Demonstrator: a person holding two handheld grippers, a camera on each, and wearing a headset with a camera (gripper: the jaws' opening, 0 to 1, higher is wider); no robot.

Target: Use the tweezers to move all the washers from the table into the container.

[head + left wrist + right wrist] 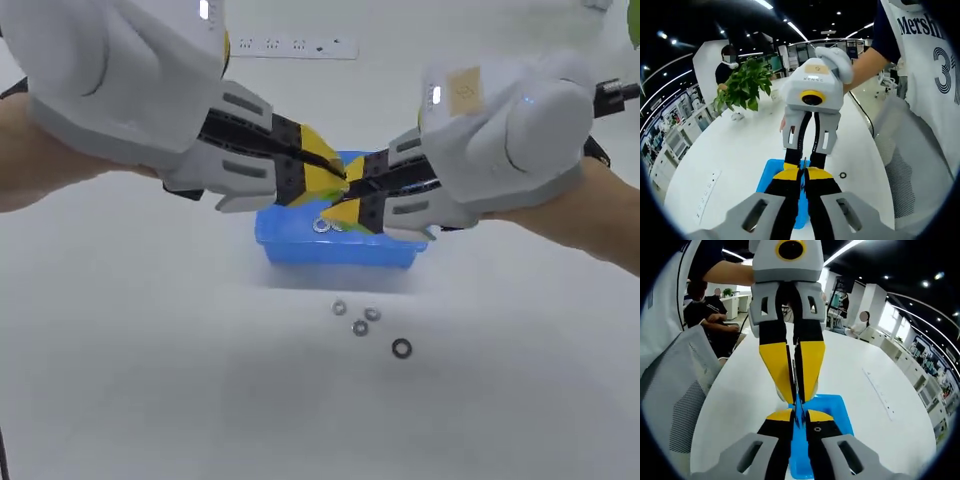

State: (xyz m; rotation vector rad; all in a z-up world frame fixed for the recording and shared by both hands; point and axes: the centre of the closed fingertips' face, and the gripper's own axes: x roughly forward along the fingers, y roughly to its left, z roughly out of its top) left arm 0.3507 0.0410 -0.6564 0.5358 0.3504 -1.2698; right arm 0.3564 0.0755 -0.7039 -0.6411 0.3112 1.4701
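My left gripper comes in from the left, its jaws drawn narrow and pinched on the thin tweezers. Both sets of tips meet nose to nose above the blue container, so the tool is shared between them. A couple of washers already lie inside the container. Four loose washers sit clustered on the table just in front of it, nearer to me. My right gripper closes in from the right, also narrow on the tweezers. The danger, as I judge it, is in this double grip: if one side lets go before the other holds squarely, the tweezers could twist or drop into the container. A skewed hold would also leave the points crossing, so flat washers slip out
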